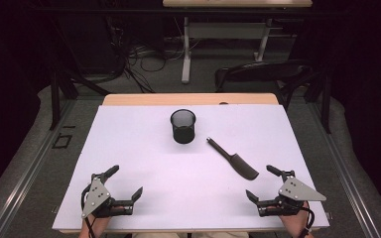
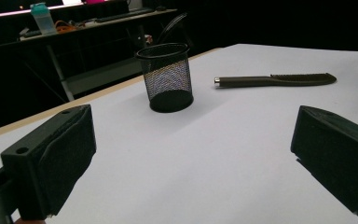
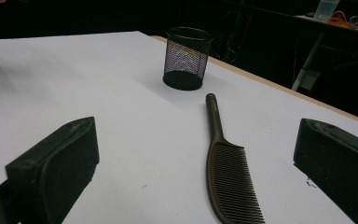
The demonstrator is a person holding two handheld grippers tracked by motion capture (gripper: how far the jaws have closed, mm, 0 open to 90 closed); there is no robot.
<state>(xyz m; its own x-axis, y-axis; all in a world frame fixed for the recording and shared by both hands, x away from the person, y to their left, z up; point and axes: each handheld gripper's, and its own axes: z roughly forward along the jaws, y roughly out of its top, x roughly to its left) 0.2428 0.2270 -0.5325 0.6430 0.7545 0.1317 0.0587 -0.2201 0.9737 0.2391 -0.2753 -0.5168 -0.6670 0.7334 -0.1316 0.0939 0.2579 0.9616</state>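
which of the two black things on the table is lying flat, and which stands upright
The comb lies flat on the white table, handle toward the cup. The mesh pen cup stands upright, mouth open to the top.

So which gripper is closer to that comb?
The right gripper: the comb lies just ahead of its open jaws. The left gripper sits across the table, far off to the comb's left.

Both grippers rest at the near edge of the white table (image 1: 129,139), jaws spread wide and empty. The dark comb (image 1: 233,159) lies flat just ahead of the right gripper (image 1: 264,183), slightly to its left. The black mesh cup (image 1: 183,126) stands upright farther ahead, well apart from the left gripper (image 1: 125,182).
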